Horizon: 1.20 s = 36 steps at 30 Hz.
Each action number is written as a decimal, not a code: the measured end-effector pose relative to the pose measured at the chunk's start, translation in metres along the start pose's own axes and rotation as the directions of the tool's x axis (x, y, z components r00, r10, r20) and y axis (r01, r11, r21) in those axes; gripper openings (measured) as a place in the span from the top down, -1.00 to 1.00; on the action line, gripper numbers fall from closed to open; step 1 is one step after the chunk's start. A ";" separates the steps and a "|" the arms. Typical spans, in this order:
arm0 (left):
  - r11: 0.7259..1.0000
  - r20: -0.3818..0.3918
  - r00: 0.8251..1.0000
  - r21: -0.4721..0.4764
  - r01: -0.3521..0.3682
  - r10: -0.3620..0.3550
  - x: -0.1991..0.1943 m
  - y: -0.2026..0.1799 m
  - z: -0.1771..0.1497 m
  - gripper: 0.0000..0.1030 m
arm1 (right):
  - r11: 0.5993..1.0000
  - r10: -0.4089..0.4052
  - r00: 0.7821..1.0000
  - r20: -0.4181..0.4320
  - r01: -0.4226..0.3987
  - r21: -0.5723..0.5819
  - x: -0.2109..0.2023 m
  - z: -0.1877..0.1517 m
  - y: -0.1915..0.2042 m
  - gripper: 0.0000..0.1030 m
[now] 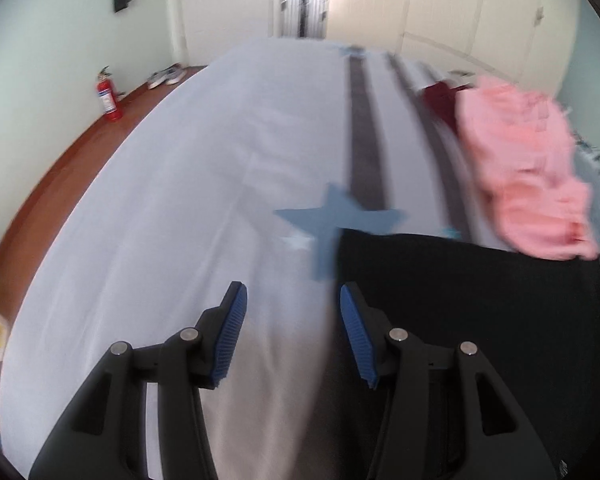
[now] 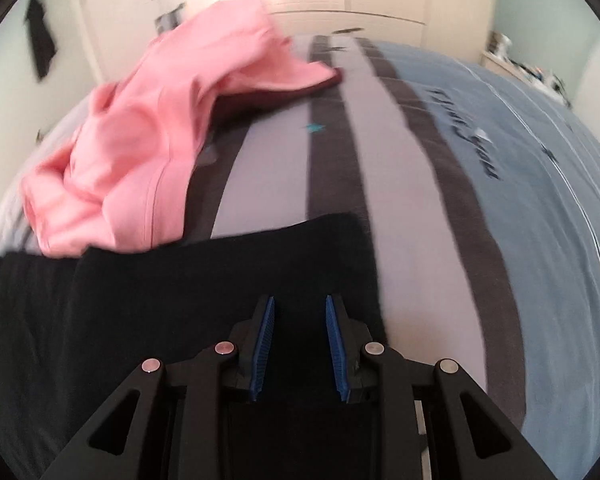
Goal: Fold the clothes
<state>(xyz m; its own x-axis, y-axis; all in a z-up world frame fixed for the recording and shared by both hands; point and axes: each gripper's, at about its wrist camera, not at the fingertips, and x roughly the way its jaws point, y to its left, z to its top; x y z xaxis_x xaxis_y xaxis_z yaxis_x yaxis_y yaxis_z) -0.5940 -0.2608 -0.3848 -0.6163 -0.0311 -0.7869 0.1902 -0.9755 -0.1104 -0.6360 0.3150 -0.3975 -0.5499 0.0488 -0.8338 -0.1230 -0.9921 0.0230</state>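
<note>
A black garment lies flat on the bed near its front edge. A crumpled pink garment rests behind it, overlapping its far edge, with a dark red garment partly under the pink one. My left gripper hovers over the pale sheet just left of the black garment's edge, open, with nothing between its blue pads. My right gripper hangs over the black garment near its right edge. Its pads are narrowly apart and no cloth is pinched between them.
The bed cover is pale with grey stripes, a blue star and a light blue part at the right. On the wooden floor to the left stand a red fire extinguisher and shoes. Wardrobe doors line the far wall.
</note>
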 end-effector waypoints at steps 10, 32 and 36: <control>0.999 -0.097 0.995 0.038 0.018 -0.015 -0.008 -0.012 -0.080 0.18 | 0.987 0.097 0.994 -0.058 -0.103 -0.123 -0.053 -0.097 0.034 0.55; 0.989 -0.132 0.989 0.128 0.077 -0.060 -0.053 -0.047 -0.126 0.29 | 0.992 0.063 0.997 -0.047 -0.067 -0.103 -0.113 -0.150 0.022 0.60; 0.980 -0.104 0.993 0.195 -0.038 0.059 -0.055 -0.034 -0.132 0.30 | 0.997 0.046 0.996 -0.072 -0.050 -0.059 -0.111 -0.174 0.001 0.61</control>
<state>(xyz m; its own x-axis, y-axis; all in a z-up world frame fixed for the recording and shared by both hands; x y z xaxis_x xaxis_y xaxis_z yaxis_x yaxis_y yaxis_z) -0.4663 -0.1973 -0.4179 -0.5209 -0.0655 -0.8511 0.0608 -0.9974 0.0396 -0.4312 0.2882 -0.4014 -0.4937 -0.0049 -0.8696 -0.0465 -0.9984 0.0320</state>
